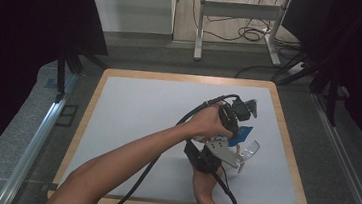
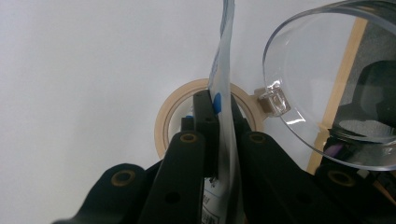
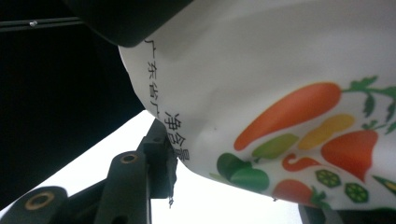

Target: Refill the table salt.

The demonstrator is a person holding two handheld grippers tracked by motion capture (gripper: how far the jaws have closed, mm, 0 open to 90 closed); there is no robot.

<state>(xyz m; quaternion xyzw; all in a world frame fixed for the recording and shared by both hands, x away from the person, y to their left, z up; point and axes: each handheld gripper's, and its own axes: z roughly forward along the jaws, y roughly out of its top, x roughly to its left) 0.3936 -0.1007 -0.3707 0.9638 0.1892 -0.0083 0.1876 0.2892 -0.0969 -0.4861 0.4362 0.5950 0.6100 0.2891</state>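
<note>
My left gripper (image 2: 219, 100) is shut on a thin white and blue packet (image 2: 224, 60), seen edge-on between its jaws. In the high view that gripper (image 1: 239, 127) holds the packet (image 1: 244, 133) above the right half of the table. The right gripper view shows the packet's printed face (image 3: 261, 74) close up, with vegetable pictures on it. A clear plastic cup (image 2: 317, 70) hangs tilted beside the packet, off the table. My right gripper (image 1: 240, 160) sits just below the left one, its jaws part closed around the cup (image 1: 250, 150). One of its fingers (image 3: 156, 154) touches the packet's edge.
A roll of beige tape (image 2: 164, 122) lies flat on the white mat (image 1: 137, 123) right behind the left jaws. The person's forearms cross over the mat's near right part. The table's wooden rim (image 1: 290, 147) runs close on the right. Table legs and cables stand beyond the far edge.
</note>
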